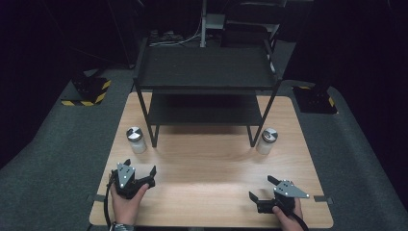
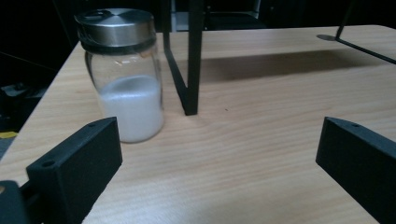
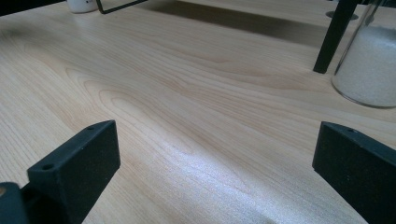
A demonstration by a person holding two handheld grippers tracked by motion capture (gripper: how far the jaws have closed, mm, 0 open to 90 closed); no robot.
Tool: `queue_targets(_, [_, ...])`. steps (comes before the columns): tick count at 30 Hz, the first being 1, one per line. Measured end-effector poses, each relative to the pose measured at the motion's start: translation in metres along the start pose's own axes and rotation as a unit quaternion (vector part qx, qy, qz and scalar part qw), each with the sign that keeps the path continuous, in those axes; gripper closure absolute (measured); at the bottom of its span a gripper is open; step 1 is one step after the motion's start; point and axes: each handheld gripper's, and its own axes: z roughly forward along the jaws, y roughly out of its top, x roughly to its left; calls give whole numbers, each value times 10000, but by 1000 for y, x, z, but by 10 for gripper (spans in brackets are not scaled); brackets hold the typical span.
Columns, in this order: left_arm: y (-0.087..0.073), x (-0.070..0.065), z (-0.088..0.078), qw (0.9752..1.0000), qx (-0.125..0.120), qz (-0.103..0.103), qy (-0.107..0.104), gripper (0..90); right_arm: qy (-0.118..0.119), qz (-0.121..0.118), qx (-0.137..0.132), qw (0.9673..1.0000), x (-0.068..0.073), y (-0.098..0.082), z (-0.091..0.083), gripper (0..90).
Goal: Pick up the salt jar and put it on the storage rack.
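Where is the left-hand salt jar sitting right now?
In the high view the left jar stands upright on the table's left side, just outside the black shelf's front-left leg, ahead of the open left gripper.

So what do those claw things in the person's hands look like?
Each gripper, left and right, is black with two blocky jaws and a grey three-cornered plate with small holes on top. A black cable trails from the left one. There is a band on the left wrist.

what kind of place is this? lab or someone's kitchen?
Probably a lab or recording studio, not a kitchen: black-draped surroundings, hazard-striped stand bases on grey carpet, and a bare wooden table holding just a black shelf rack and two shakers.
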Motion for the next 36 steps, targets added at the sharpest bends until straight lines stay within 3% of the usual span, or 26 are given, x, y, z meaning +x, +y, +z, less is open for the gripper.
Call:
queue_targets(14, [2, 10, 29, 9998, 86, 82, 164, 5, 8, -8, -7, 10000, 0, 0, 0, 5])
queue_targets(18, [0, 14, 40, 9995, 34, -152, 272, 5, 19, 1, -10, 10000, -1, 0, 0, 5])
queue_targets(21, [4, 15, 46, 9995, 88, 19, 308, 5, 24, 5, -13, 10000, -1, 0, 0, 5])
queue_targets(23, [6, 15, 50, 9994, 92, 15, 318, 4, 27, 10, -12, 10000, -1, 0, 0, 5])
queue_targets(26, [5, 17, 54, 9993, -11, -61, 376, 4, 28, 19, -18, 10000, -2, -1, 0, 5])
queue_targets(29, [13, 18, 64, 9988, 87, -67, 485, 6, 27, 23, -16, 10000, -2, -1, 0, 5])
queue_targets(31, [13, 22, 68, 9986, 8, -169, 497, 5, 21, 28, -19, 10000, -2, -1, 0, 5])
queue_targets(32, [16, 23, 71, 9983, 84, -234, 536, 4, 19, 30, -24, 10000, -1, -1, 0, 5])
queue_targets(36, [20, 26, 77, 9980, 121, -219, 584, 9, 15, 50, -26, 10000, -2, -1, -1, 5])
